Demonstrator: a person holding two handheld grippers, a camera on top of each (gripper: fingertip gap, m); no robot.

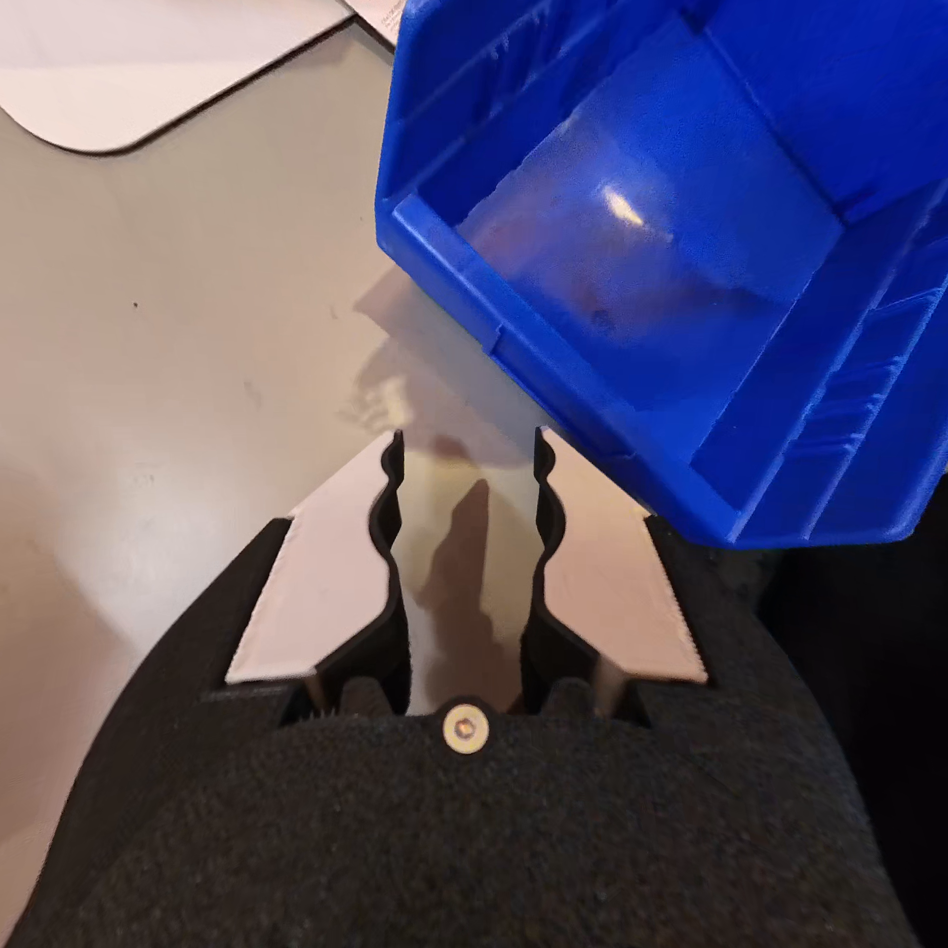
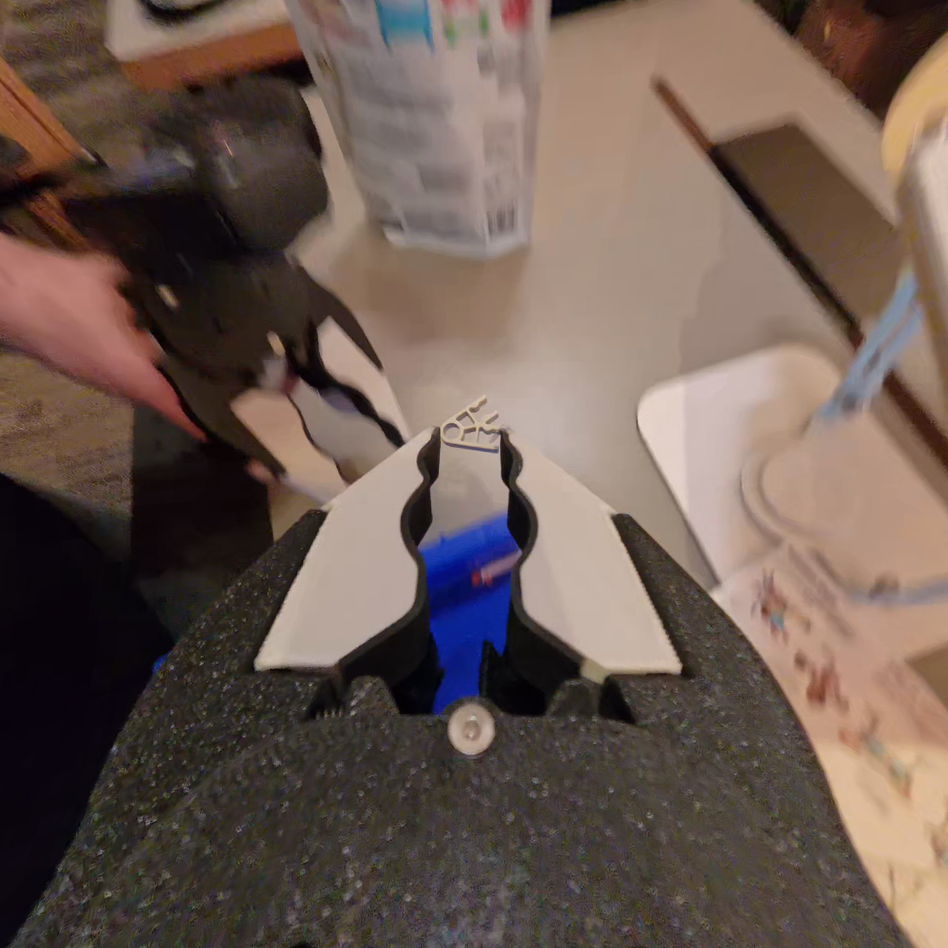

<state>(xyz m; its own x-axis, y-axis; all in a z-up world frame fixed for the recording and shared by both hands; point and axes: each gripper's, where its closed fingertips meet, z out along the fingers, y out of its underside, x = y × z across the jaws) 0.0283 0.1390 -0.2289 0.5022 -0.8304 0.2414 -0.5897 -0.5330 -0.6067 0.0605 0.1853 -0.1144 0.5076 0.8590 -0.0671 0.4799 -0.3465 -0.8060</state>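
My right gripper (image 2: 472, 433) is shut on a small grey lattice-shaped plastic part (image 2: 469, 426), pinched at the fingertips above the beige table. A blue plastic bin (image 2: 461, 579) shows below, between its fingers. My left gripper (image 1: 468, 436) is open and empty, low over the table (image 1: 179, 333), with its right fingertip close to the front lip of the blue bin (image 1: 513, 328). A blurred clear plastic item (image 1: 641, 231) lies inside the bin. In the right wrist view the left gripper (image 2: 349, 456) is to the left, held by a hand (image 2: 66, 318).
A white printed carton (image 2: 436, 128) stands at the back of the table. A white tray (image 2: 718, 410) and a clear container (image 2: 846, 461) are on the right. A white flat pad (image 1: 128, 66) lies far left. A dark flat slab (image 2: 800, 205) lies at the back right.
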